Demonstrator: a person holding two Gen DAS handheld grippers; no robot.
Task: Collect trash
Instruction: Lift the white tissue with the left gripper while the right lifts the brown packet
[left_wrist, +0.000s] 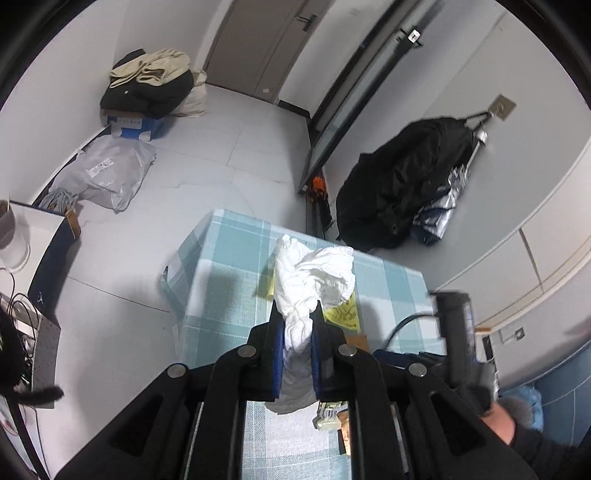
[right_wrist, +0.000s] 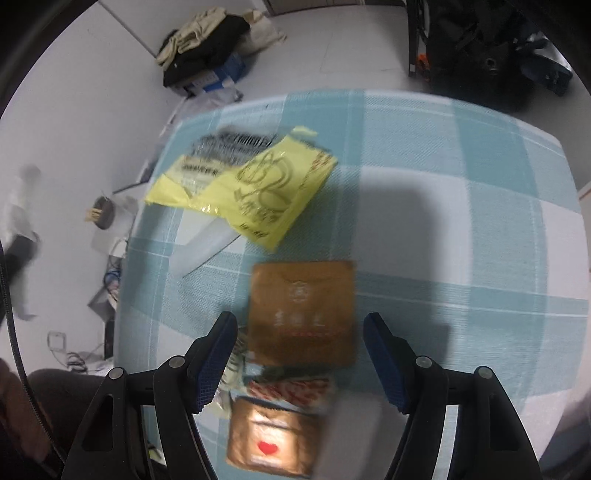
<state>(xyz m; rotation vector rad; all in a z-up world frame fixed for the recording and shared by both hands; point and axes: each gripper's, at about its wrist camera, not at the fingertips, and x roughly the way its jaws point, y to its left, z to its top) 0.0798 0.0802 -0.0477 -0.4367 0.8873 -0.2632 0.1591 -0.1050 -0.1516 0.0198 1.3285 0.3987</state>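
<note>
My left gripper (left_wrist: 297, 314) is shut on a crumpled white tissue (left_wrist: 314, 277) and holds it above the checked blue table (left_wrist: 229, 266). A yellow wrapper (left_wrist: 345, 314) lies on the table just beyond it. My right gripper (right_wrist: 301, 325) is open above the table (right_wrist: 461, 221), with a brown packet (right_wrist: 301, 314) lying between its fingers. A copper packet with a red heart (right_wrist: 273, 439) lies nearer the camera. The yellow wrapper (right_wrist: 258, 184) lies farther off, to the left. The right gripper body also shows at the right edge of the left wrist view (left_wrist: 458, 332).
The floor to the left holds a pile of clothes on a blue box (left_wrist: 147, 88), a grey plastic bag (left_wrist: 103, 173) and a white shelf with cables (left_wrist: 22, 258). A black backpack (left_wrist: 402, 192) leans on the wall beyond the table. A small dark bin (right_wrist: 101, 214) stands on the floor.
</note>
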